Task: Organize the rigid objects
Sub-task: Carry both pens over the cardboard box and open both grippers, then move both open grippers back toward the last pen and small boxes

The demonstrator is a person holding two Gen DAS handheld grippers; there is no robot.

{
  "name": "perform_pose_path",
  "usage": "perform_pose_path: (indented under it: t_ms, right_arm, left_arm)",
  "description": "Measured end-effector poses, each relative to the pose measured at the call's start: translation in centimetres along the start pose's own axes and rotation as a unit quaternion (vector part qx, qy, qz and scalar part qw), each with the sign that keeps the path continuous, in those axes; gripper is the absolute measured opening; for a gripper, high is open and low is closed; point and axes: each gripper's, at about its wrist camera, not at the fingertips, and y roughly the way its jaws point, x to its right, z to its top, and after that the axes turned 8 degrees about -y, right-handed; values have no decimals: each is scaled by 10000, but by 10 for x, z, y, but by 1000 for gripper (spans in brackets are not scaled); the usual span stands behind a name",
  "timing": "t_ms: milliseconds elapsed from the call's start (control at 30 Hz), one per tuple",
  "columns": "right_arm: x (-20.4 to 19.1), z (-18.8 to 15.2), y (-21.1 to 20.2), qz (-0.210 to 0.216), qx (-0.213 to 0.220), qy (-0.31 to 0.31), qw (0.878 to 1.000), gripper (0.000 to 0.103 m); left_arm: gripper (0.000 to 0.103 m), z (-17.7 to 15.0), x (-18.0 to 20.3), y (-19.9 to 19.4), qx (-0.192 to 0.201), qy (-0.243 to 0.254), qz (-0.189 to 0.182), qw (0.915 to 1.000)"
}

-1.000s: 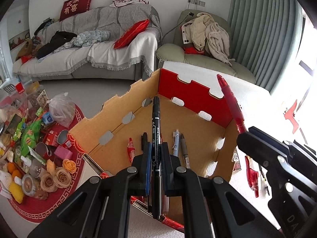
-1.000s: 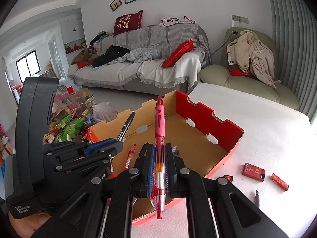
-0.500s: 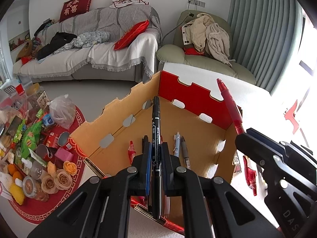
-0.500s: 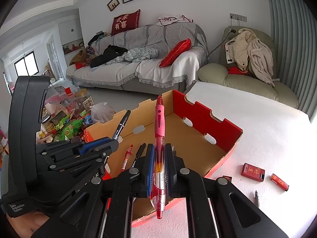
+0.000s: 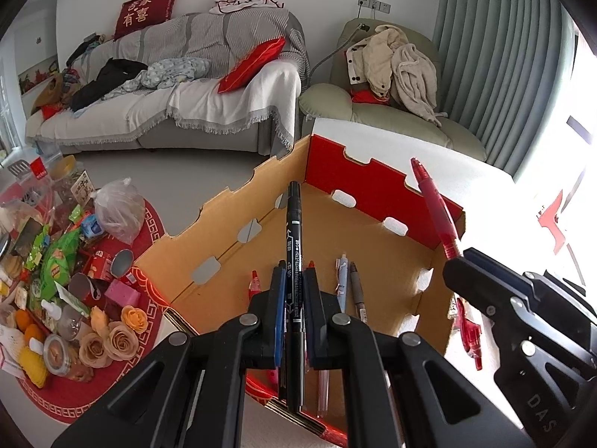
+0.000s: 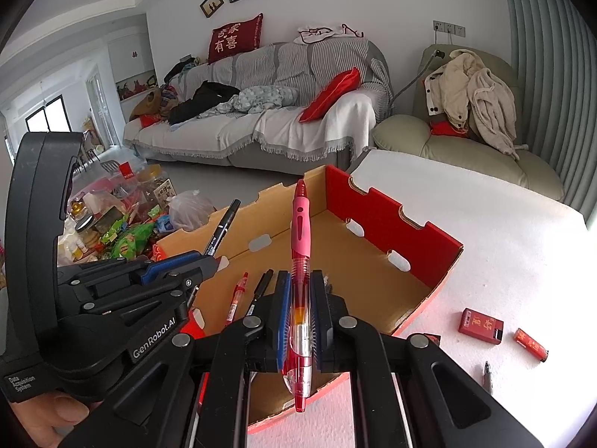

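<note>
Left wrist view first: we are clamping the left gripper (image 5: 293, 295) tight on a black marker (image 5: 294, 246), its tip pointing up over the cardboard box (image 5: 224, 224). Right beside it we are gripping a red pen (image 6: 300, 261) in the right gripper (image 6: 298, 298), and it is standing almost upright above the near edge of that box. Down on the box floor, a few pens (image 5: 350, 283) are lying side by side. Over on the white table (image 6: 503, 242), to the right of the box, a small red packet (image 6: 481, 325) and a red lighter (image 6: 531, 345) are sitting apart from each other.
</note>
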Motion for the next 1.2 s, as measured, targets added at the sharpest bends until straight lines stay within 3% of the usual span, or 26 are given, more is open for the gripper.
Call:
perform_pose_path:
  t_ms: [600,633,700,767,1000,1167,1200]
  right_arm:
    - [6,5,33,7,-228,123,9997,11]
    - [8,4,35,-13,-258,166,9995,11]
    - [12,3,38,-24,-288,248,9993,11]
    - [18,2,39,-95,-326,348,9988,11]
    - [37,-6,27,-268,-300,559,9976,12]
    - [54,-25,-9,-460,-138,676,9966,12]
    - [58,-30,-16,-547,-131,676,9961,18]
  left_arm:
    - [10,6,-8,32,-309,16,141,9994]
    - [13,5,-7,35,-368,38,151,9992]
    - [52,0,-5,43,-519,65,184,9985]
    - [64,-4,-4,42,-463,65,217,9987]
    - [64,-6,3,28,-386,114,127,9991]
    - [64,-15,22,0,-242,295,-168,9991]
    - [64,-19,30,-10,-176,381,-257,9988]
